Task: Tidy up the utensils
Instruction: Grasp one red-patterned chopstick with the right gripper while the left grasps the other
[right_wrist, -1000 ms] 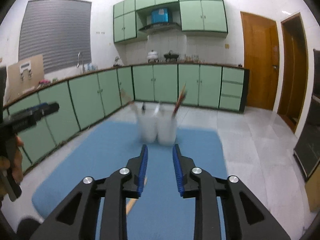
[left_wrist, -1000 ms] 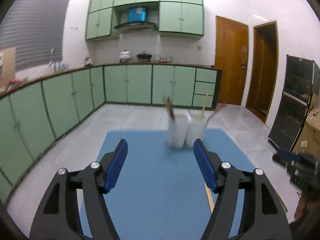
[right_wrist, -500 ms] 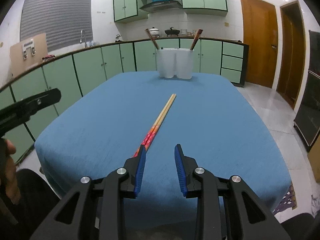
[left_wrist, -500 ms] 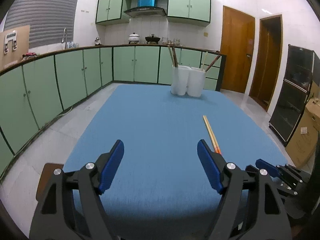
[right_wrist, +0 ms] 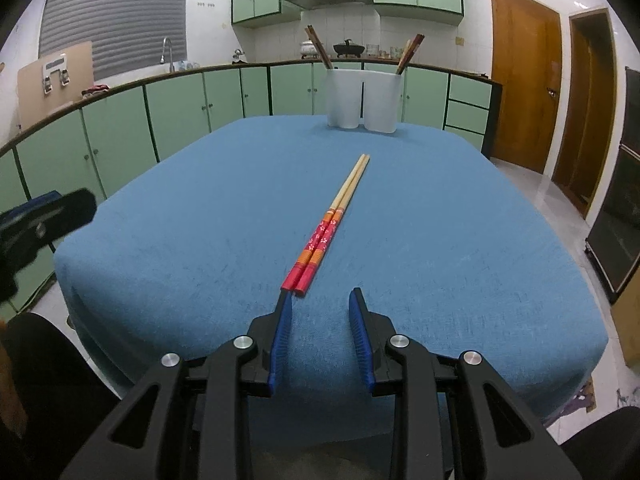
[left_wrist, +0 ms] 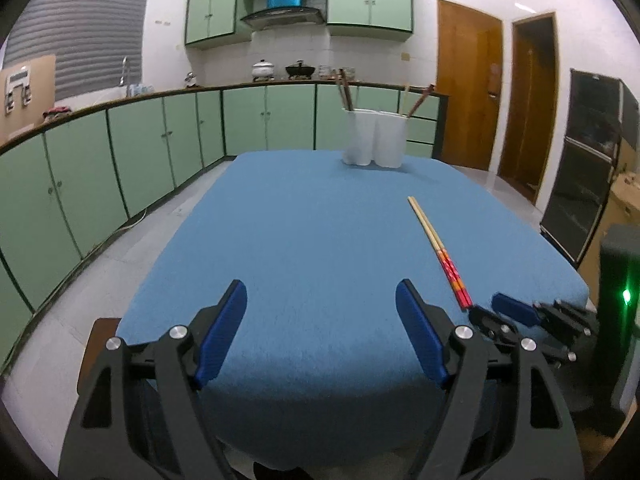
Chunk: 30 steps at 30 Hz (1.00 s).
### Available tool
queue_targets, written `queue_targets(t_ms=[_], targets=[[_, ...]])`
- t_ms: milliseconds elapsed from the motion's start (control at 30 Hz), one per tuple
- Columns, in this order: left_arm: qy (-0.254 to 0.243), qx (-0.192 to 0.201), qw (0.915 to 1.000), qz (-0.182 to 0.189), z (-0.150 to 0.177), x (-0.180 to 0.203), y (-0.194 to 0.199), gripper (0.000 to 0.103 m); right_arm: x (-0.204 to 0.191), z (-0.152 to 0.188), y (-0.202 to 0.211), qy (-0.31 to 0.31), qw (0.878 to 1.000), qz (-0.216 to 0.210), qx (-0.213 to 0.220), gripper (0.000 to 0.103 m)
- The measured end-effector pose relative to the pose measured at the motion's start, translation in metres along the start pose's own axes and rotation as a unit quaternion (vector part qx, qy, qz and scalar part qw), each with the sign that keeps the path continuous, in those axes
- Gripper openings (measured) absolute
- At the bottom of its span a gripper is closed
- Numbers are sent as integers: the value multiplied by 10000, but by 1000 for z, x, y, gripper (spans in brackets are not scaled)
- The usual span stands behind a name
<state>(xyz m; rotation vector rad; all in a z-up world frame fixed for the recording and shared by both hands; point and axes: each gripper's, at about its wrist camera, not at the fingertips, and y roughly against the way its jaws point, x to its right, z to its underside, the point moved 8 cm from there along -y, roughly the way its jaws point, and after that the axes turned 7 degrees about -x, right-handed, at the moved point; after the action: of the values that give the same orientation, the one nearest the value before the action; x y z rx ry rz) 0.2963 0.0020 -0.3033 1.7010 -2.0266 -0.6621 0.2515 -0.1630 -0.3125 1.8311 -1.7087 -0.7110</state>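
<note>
Surface: blue-covered surface (right_wrist: 440, 216), with one pair of chopsticks loose on it and a holder at the far edge.
Chopsticks: the pair (right_wrist: 334, 216) lies flat, side by side and touching, red patterned ends near, plain wooden tips pointing far toward the holder.
Holder: white two-cup holder (right_wrist: 362, 98) stands upright at the far edge, well apart from the loose pair; other chopsticks already lean in each cup.
Right tool: right tool (right_wrist: 320, 300) sits at the near red ends, jaws narrowly apart, nothing between them; the left finger is just beside the red ends, contact unclear.
Left tool: left tool (left_wrist: 320, 308) hangs over bare cloth left of the pair, jaws wide apart and empty, having just been opening.
Stage, judged: approach to pick-up; the pair is not yet gripped.
Risk one: a finger may nudge the ends and roll the sticks apart, so only one is caught.
Risk two: a grip at the extreme end leaves a long overhang; the pair could pivot or slip.
Risk three: the narrow cups and leaning contents could deflect the tips on insertion.
</note>
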Motion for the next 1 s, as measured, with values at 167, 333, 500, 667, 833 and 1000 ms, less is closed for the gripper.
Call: queue_targets(t_ms=[167,333,500,667,833,1000], targets=[[161,-87,9998,110,4,-4,-5,76,11,-1,-1,-76,9998,157,47,29],[109,-98,9998,121,8,1,-5,78,38,0,-1,-411,9987,307,8,30],[171,-90,9998,109,8,0,-5,78,19,2,3,-127,9999,57,51,30],[222,-104,9996,116,9,-3,-4,78,3,3,0,137,9998,82,129,32],[205,-110,9996,146,10,0,-4,78,19,0,-4,-20,9995,272,138,32],[209,-140,9996,159,11,3,-5,78,48,-2,-3,-392,9979,499,118,33]])
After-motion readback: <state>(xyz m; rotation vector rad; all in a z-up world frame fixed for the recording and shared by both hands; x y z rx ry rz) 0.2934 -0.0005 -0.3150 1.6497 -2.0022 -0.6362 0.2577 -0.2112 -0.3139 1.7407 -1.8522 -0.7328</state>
